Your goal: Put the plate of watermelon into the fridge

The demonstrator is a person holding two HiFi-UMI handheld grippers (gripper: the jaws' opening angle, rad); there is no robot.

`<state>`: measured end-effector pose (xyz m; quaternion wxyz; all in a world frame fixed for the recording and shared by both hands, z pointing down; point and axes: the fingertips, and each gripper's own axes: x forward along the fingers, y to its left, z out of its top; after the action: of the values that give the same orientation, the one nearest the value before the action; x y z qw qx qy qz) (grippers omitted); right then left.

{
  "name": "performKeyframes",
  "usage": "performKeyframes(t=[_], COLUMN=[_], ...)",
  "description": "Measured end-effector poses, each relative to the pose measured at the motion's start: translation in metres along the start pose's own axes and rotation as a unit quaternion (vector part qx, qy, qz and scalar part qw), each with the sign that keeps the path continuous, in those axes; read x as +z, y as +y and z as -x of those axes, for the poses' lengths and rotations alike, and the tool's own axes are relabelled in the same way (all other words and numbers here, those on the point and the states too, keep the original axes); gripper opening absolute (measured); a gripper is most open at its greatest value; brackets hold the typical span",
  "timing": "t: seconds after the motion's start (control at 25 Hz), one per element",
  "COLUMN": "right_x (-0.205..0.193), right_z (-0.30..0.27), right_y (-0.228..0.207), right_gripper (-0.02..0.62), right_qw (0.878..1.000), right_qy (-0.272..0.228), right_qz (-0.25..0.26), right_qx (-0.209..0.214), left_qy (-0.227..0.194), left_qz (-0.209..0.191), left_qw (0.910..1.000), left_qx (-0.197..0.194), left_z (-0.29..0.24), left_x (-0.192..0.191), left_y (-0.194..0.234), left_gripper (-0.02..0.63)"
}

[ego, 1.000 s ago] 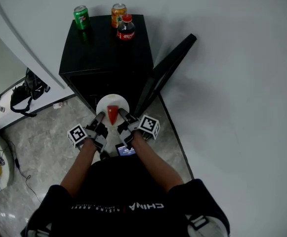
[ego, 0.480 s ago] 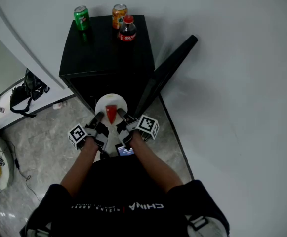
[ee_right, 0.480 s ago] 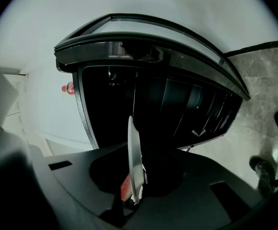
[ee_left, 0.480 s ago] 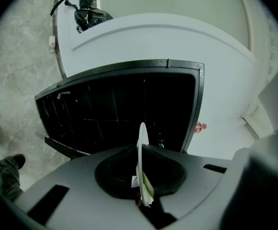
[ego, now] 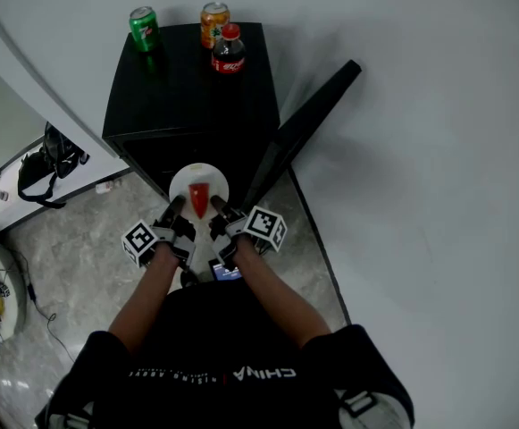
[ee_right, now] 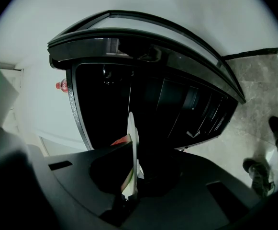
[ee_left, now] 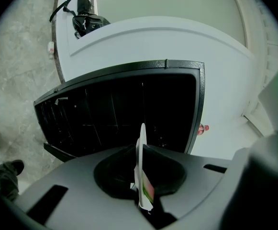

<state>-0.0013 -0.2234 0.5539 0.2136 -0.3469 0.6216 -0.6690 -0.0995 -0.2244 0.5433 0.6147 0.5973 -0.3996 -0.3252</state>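
A white plate [ego: 184, 182] carrying a red watermelon slice [ego: 198, 197] hangs just in front of the small black fridge [ego: 192, 88], whose door [ego: 305, 125] stands swung open to the right. My left gripper [ego: 173, 207] is shut on the plate's near left rim and my right gripper [ego: 215, 207] is shut on its near right rim. In the left gripper view the plate [ee_left: 141, 162] shows edge-on between the jaws, with the dark fridge interior [ee_left: 124, 114] beyond. The right gripper view shows the plate [ee_right: 133, 147] edge-on too, facing the open fridge cavity [ee_right: 143, 99].
On the fridge top stand a green can [ego: 143, 28], an orange can [ego: 213, 23] and a cola bottle [ego: 229, 52]. A white wall [ego: 420, 150] runs along the right. A black bag [ego: 49, 168] lies on the grey tiled floor [ego: 71, 239] at the left.
Both grippers have carried the plate a little forward, closer to the fridge opening. The grip on the plate is unchanged.
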Motion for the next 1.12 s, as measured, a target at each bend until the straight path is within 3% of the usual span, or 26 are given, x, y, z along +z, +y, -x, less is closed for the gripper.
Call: performKeyframes(t=[0.28,0.48,0.8,1.12], right_x=[0.005,0.012,0.025,0.036], right_z=[-0.001,-0.008,-0.027,-0.054], right_y=[-0.016,-0.023,-0.035,-0.062], right_gripper=[0.028,0.028,0.028,0.028], right_qw=[0.997,0.994,0.996,0.995], right_qy=[-0.018,-0.029,-0.033,-0.054], right_qz=[-0.075,-0.108,-0.088,-0.080], right_qx=[-0.002,0.002,-0.008,-0.018], left_qy=[0.024,0.042,0.029,0.053], left_qz=[-0.032,-0.069,-0.061,-0.063], left_qw=[0.9991,0.9967,0.9976,0.9962], left_qx=[-0.012,-0.013,-0.017,-0.027], left_z=[-0.013,-0.020,-0.018,-0.029], left_x=[0.000,0.001,0.011,0.012], left_y=[-0.007,-0.006,0.007,0.028], left_gripper=[0.041,0.158,0.169,0.169])
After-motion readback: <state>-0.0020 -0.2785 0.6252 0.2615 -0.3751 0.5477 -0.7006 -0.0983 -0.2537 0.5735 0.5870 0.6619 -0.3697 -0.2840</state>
